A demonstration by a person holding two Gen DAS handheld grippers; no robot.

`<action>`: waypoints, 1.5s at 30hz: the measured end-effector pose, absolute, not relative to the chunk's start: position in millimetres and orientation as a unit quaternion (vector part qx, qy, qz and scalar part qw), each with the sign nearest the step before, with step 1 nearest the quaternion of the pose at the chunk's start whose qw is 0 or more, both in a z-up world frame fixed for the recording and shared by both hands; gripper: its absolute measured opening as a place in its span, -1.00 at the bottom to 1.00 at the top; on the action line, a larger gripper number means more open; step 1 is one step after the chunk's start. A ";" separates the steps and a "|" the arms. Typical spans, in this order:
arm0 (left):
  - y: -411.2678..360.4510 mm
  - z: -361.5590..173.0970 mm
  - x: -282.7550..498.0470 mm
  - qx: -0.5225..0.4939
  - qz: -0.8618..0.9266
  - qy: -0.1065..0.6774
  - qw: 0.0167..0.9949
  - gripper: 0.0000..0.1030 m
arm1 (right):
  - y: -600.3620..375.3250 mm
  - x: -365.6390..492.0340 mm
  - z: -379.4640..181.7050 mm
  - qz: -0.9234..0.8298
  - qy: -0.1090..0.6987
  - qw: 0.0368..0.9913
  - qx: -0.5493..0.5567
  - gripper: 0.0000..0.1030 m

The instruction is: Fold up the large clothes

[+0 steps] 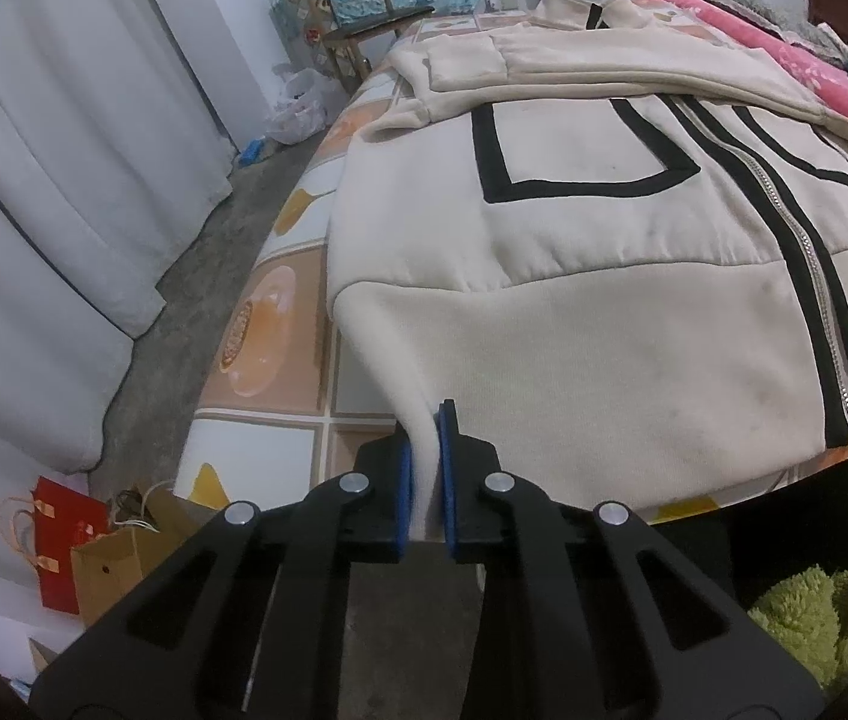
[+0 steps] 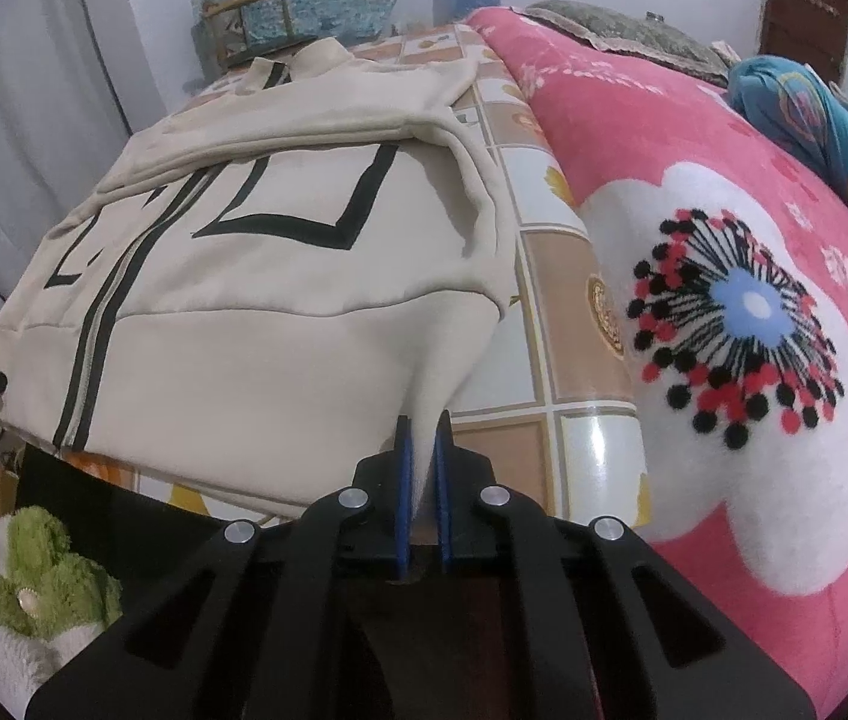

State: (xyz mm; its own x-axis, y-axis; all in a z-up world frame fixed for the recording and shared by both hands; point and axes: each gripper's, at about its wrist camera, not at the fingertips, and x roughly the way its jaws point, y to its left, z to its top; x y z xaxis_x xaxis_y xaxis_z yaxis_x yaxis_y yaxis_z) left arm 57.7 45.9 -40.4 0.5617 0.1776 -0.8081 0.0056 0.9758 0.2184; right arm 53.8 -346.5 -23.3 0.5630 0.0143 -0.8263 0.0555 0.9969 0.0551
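A cream zip-up jacket [image 1: 604, 252] with black line markings lies spread flat, front up, on a bed covered by a tile-patterned sheet [image 1: 279, 324], filling the centre and right of the left wrist view and the left and centre of the right wrist view. Its sleeves are folded across the chest near the collar at the top of both frames, and the zipper [image 1: 826, 294] is closed. At the bottom centre of the left wrist view the left tool [image 1: 424, 420] is clamped on the hem's near corner, cream cloth pinched between its blue pads [image 1: 402, 480] and drawn up into a peak. The right tool [image 2: 422, 426] likewise grips the hem's other near corner at the bottom centre of its own view, fabric squeezed between the pads. A pink blanket [image 2: 724, 300] with a large flower print lies beside the jacket, filling the right of the right wrist view. A green plush toy [image 2: 33, 570] sits at the lower left there.
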 end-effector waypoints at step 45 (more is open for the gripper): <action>80.0 -46.9 66.4 -0.098 -0.007 0.508 0.855 -0.23 | -345.8 52.7 -31.3 0.021 0.456 0.878 0.143 0.23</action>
